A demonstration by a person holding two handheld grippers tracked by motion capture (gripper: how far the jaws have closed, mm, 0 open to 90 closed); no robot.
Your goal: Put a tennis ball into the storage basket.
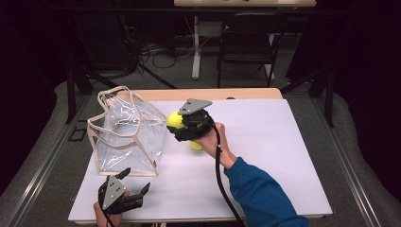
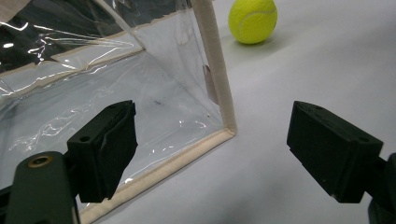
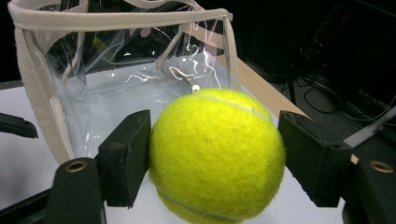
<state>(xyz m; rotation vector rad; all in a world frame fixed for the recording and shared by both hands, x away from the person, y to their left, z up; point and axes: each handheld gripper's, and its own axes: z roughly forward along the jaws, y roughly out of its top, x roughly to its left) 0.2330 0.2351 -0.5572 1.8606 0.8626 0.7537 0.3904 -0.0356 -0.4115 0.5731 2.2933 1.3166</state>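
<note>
A clear plastic bag [image 1: 126,135] with beige trim stands open-topped on the left of the white table top [image 1: 269,142]. My right gripper [image 1: 176,124] hovers just right of the bag's upper edge, shut on a yellow tennis ball [image 1: 173,119]. In the right gripper view both pads press the tennis ball [image 3: 217,156], with the bag [image 3: 70,88] close behind. A second tennis ball [image 1: 196,145] lies on the table under the right hand; it is the ball [image 2: 252,20] far off in the left gripper view. My left gripper [image 1: 136,180] rests open near the front edge, and its jaws [image 2: 212,149] straddle the bag's bottom corner [image 2: 224,128] without touching.
A wooden strip [image 1: 213,93] runs along the table's far edge. Beyond it stand a black folding chair [image 1: 248,42] and a desk leg [image 1: 196,47] amid floor cables. Bare white surface spreads to the right of the right arm's blue sleeve [image 1: 260,194].
</note>
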